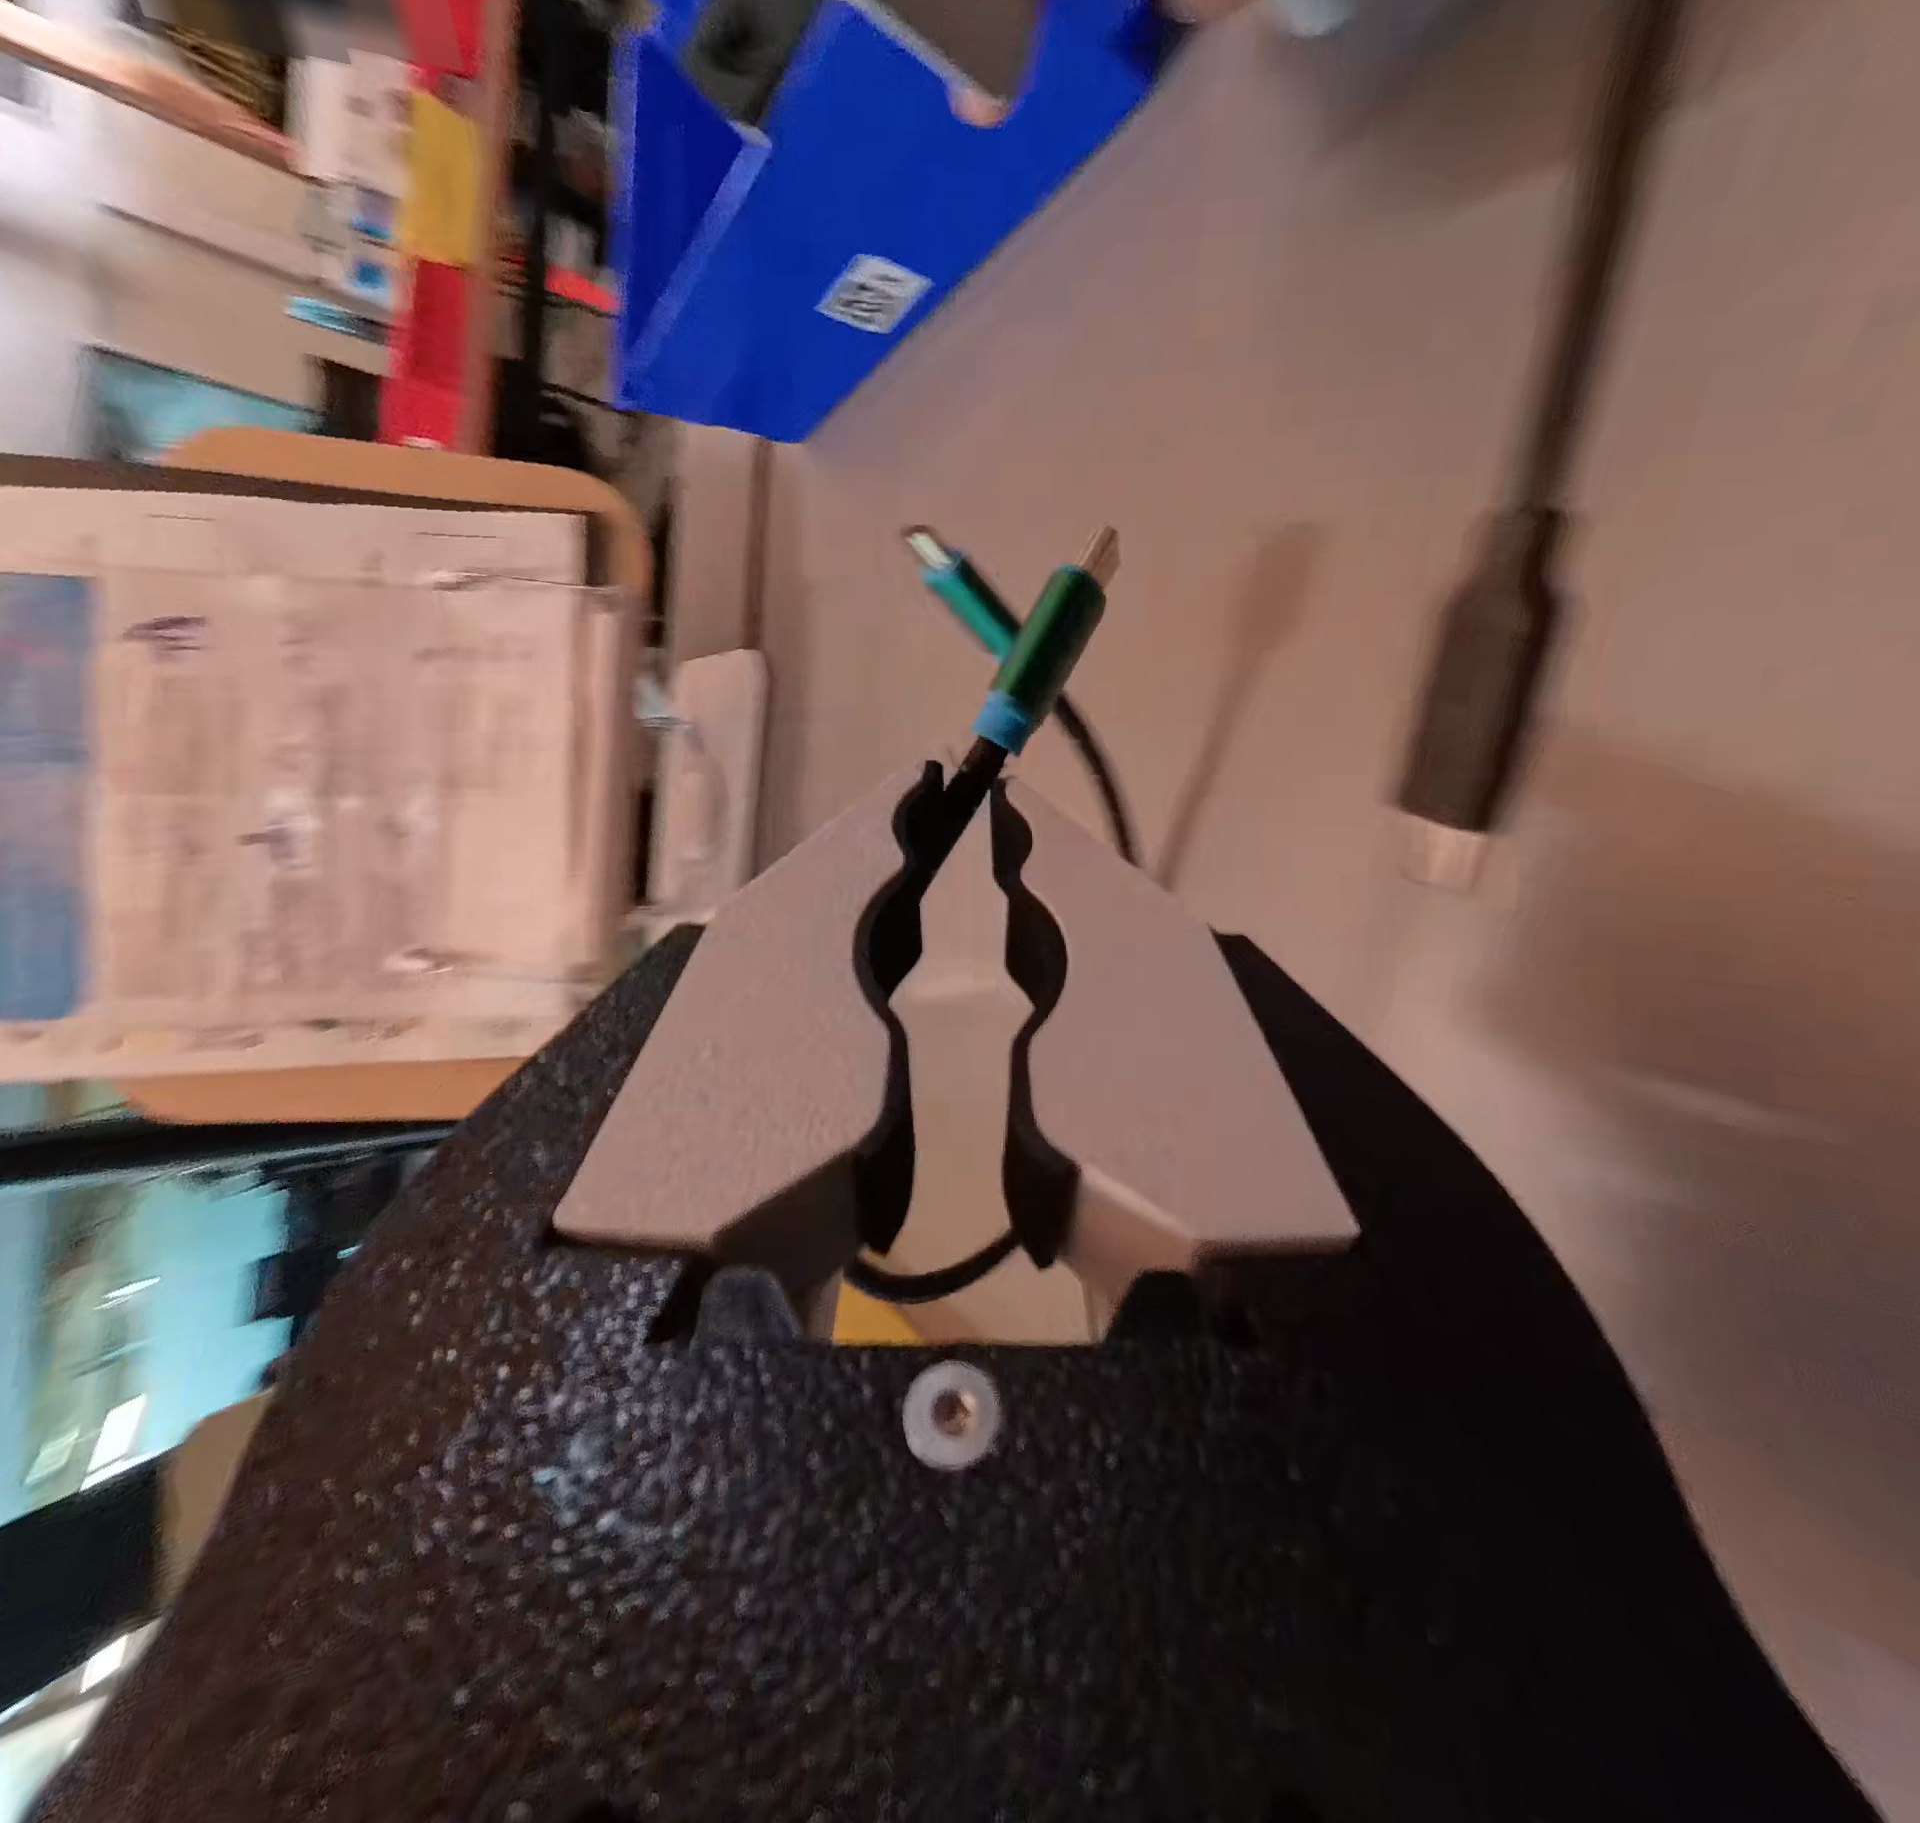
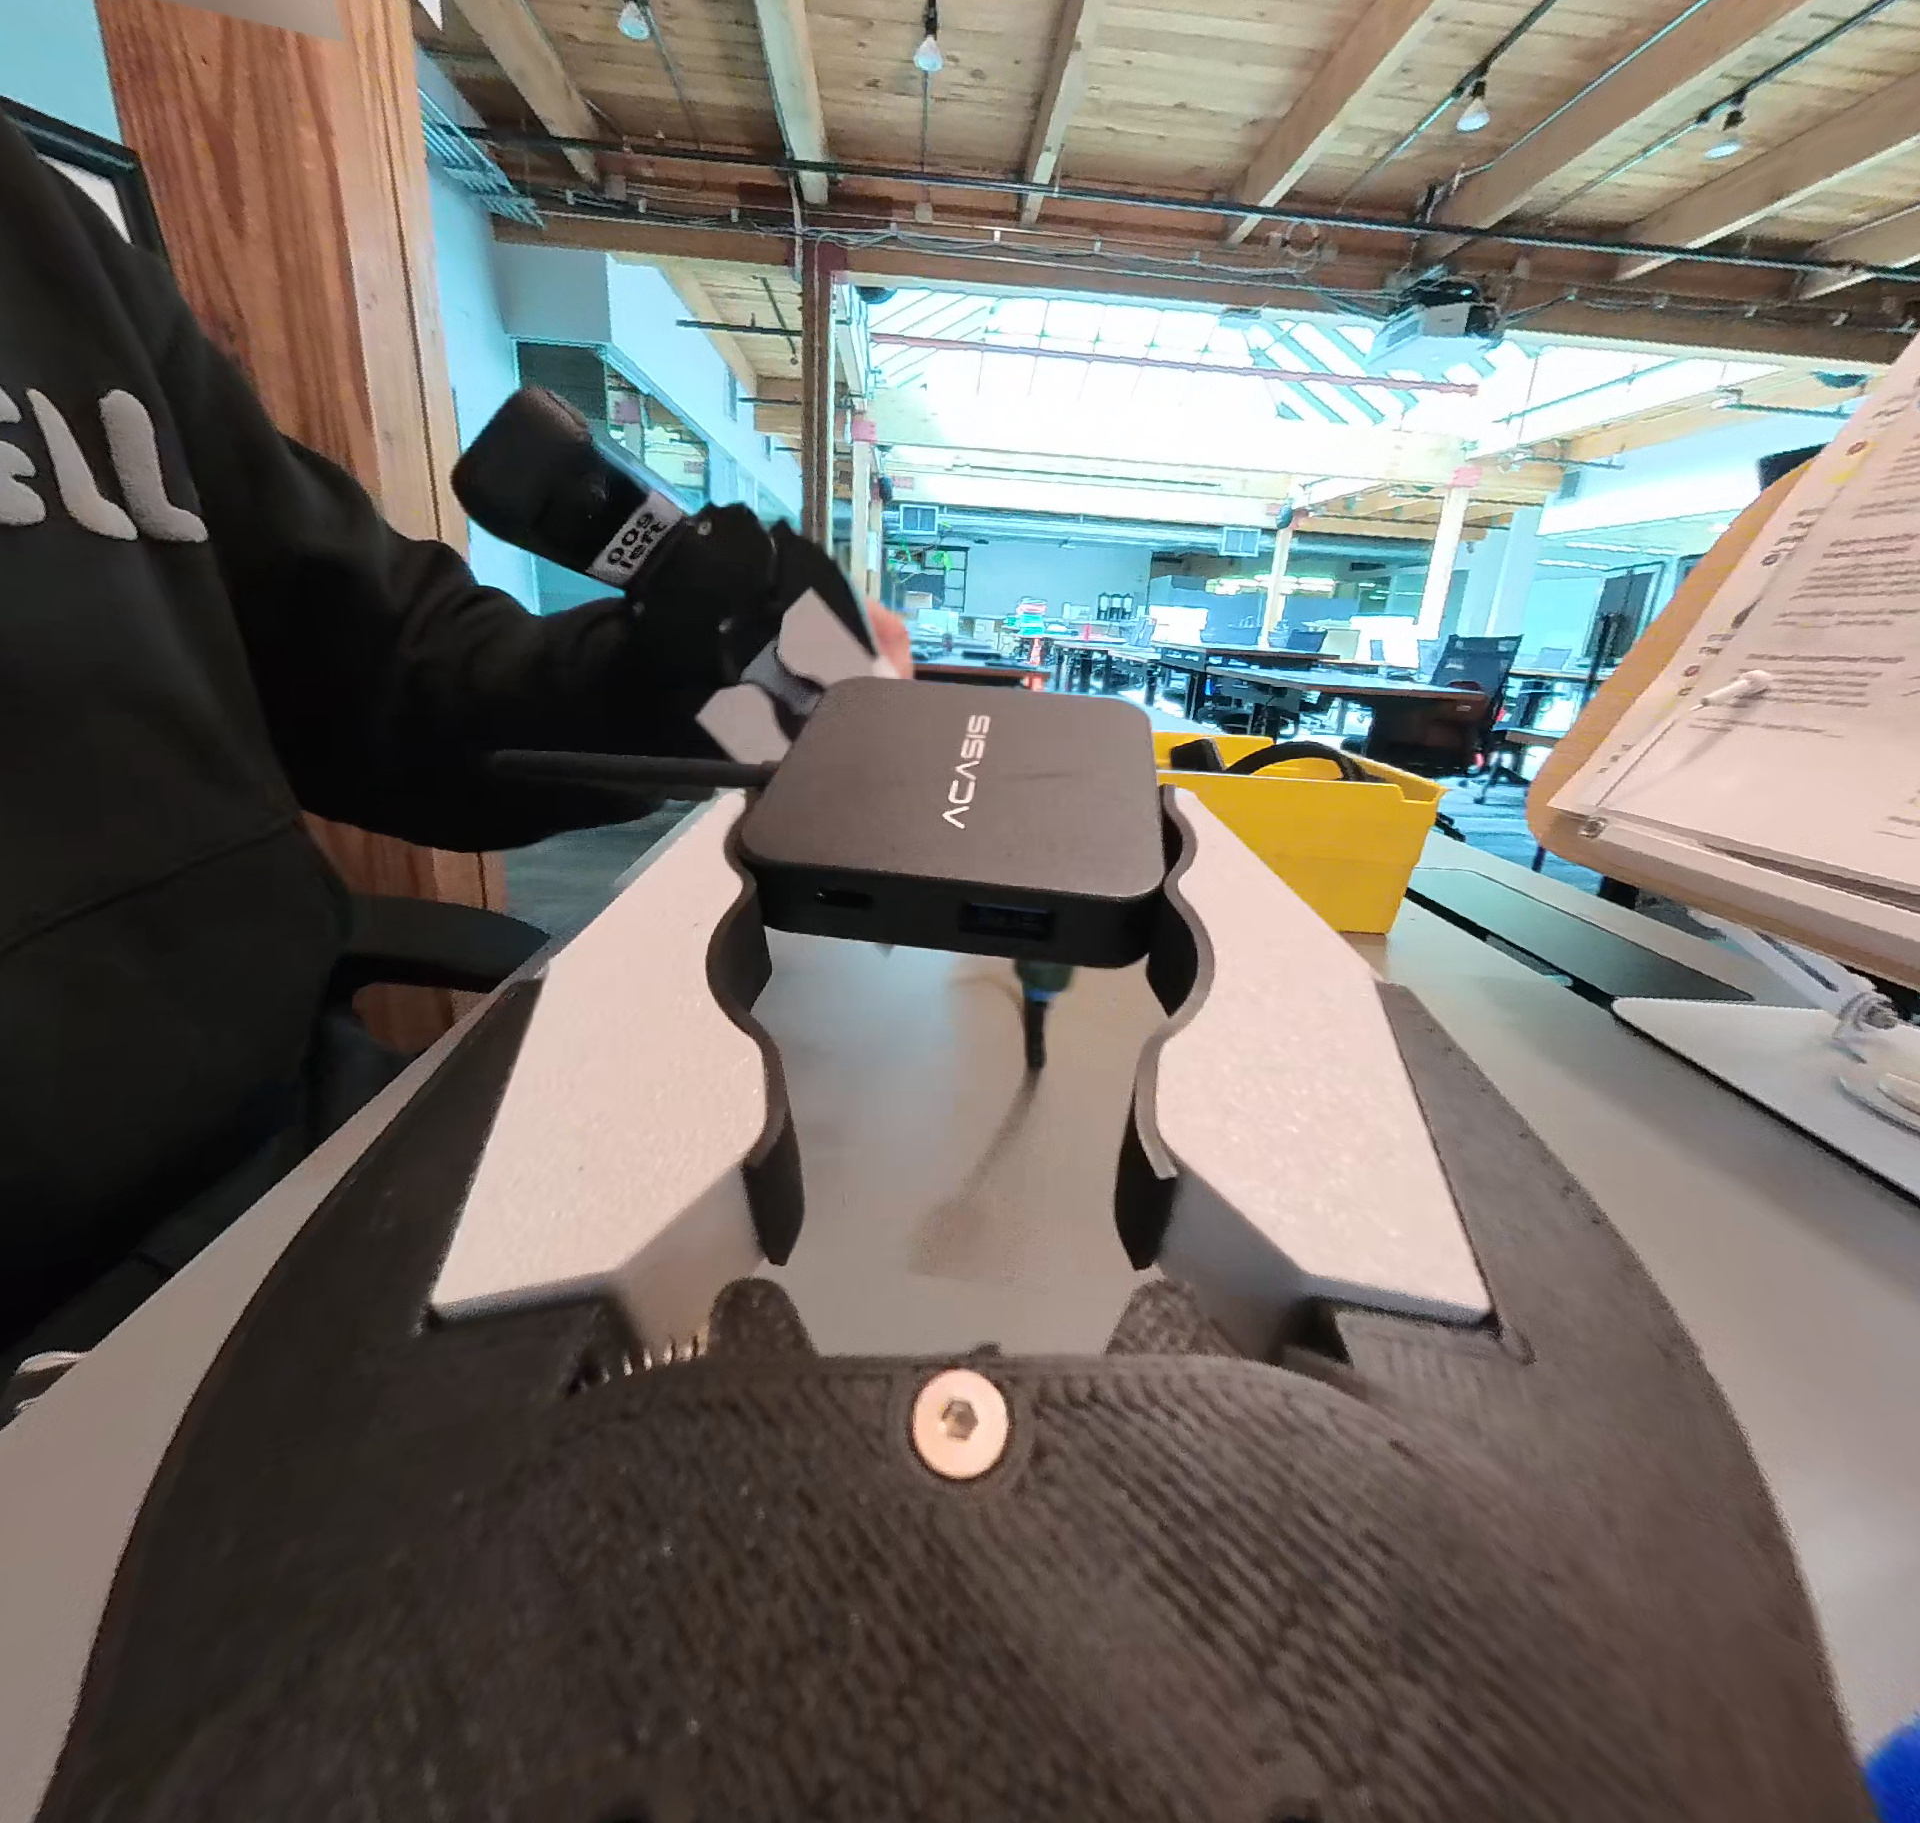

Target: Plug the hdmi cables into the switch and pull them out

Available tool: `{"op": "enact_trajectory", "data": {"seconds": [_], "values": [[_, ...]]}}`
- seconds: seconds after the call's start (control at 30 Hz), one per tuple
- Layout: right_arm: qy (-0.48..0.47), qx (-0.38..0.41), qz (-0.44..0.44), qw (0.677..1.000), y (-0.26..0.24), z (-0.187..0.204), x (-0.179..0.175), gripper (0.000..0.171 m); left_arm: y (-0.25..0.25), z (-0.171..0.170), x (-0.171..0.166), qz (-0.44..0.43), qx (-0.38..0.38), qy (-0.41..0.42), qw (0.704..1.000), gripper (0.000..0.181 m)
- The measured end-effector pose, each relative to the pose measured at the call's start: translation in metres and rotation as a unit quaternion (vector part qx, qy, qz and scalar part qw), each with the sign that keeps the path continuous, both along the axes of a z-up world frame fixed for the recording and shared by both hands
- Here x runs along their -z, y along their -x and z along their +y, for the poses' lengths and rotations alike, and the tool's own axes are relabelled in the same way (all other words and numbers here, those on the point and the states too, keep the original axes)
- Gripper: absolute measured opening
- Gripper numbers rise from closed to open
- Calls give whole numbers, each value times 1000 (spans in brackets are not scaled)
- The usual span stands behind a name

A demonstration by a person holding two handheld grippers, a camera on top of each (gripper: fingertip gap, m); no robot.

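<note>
My right gripper (image 2: 961, 838) is shut on the black flat switch (image 2: 956, 797) and holds it above the grey table (image 2: 1558, 1202), ports facing me. A black cable (image 2: 623, 765) leaves its left side. A blurred green plug on a black lead (image 2: 1029, 994) shows just below the switch. My left gripper (image 1: 966, 786) is shut on the black lead of a green metal plug (image 1: 1049, 646), which sticks up past the fingertips. A second teal-green plug (image 1: 951, 589) crosses behind it. The left gripper also shows in the right wrist view (image 2: 790, 661), just behind the switch's left corner.
A grey plug with its cable (image 1: 1475, 713) lies on the table. A blue bin (image 1: 831, 215) stands farther off. A yellow bin (image 2: 1309, 817) with black cables stands behind the switch. A paper stand (image 2: 1766, 682) is at the right. A person's black sleeve (image 2: 312, 630) is at the left.
</note>
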State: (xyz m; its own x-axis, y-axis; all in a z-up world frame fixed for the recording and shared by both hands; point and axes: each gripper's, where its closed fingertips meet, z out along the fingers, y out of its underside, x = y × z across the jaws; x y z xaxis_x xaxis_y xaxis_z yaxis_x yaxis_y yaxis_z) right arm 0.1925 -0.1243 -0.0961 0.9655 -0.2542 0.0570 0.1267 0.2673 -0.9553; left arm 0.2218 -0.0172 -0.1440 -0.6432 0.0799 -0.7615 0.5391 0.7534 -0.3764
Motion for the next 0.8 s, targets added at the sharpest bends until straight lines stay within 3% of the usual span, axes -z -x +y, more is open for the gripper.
{"op": "enact_trajectory", "data": {"seconds": [0.13,0.27,0.57,0.8], "values": [[2,5,-2,1000,0,-3,-1,74,32,13,58,167,8,-76,983,4],[21,-10,1,1000,3,6,5,74,20,10,82,168,-7,-46,985,3],[43,-20,4,999,6,15,12,74,0,4,98,173,-22,0,985,5],[48,-23,5,999,6,16,13,73,-7,-1,97,199,-48,58,977,23]]}}
